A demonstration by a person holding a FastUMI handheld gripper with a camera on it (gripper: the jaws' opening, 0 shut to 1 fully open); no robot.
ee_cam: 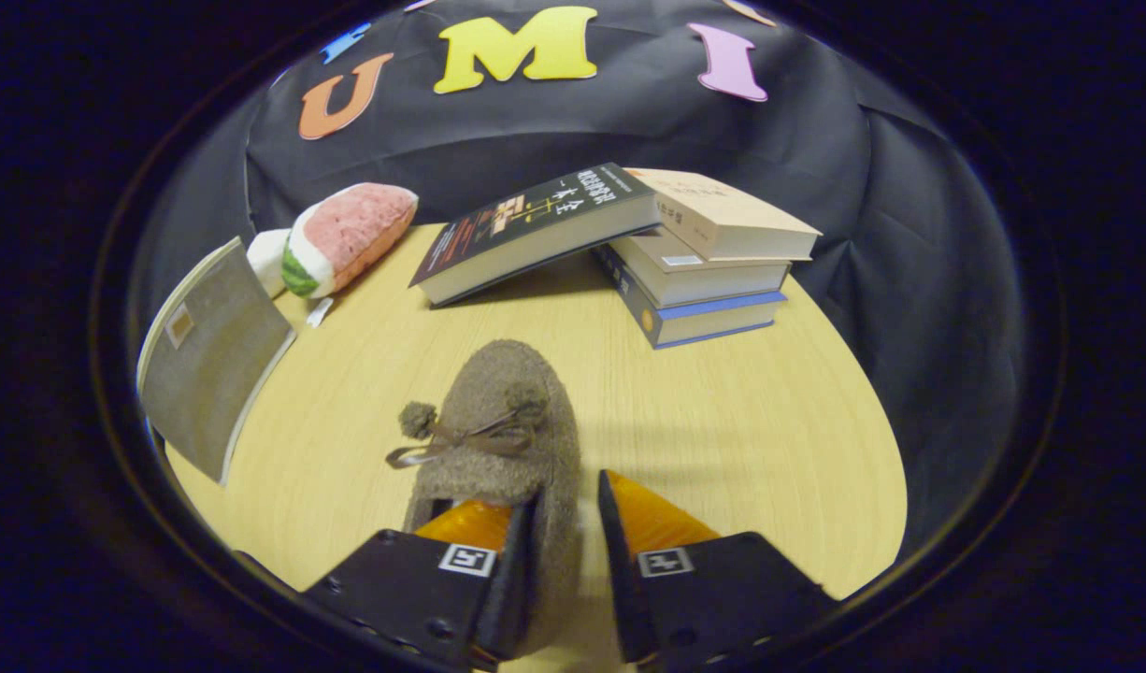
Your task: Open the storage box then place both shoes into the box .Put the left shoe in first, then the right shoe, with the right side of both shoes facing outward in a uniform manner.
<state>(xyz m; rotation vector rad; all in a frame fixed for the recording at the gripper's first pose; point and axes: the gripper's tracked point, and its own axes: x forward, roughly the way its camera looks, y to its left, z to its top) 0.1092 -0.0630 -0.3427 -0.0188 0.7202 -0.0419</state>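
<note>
The gripper (568, 551) pinches one side wall of the fuzzy brown slipper (498, 430). The slipper's long axis runs straight ahead, toe away from the fingers.

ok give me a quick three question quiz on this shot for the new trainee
1. True or false: the hand-held gripper has its fingers closed on one side wall of the fuzzy brown slipper.
2. What leans against the stack of three books?
A. the watermelon plush
B. a dark-covered book
C. the grey panel
3. Fill in: on the slipper's top sits a brown ribbon ____ with pompoms.

Key
1. True: one finger is inside the slipper's opening, the other outside.
2. B: the dark-covered book rests tilted on the stack; the watermelon plush and grey panel lie apart.
3. bow
</note>
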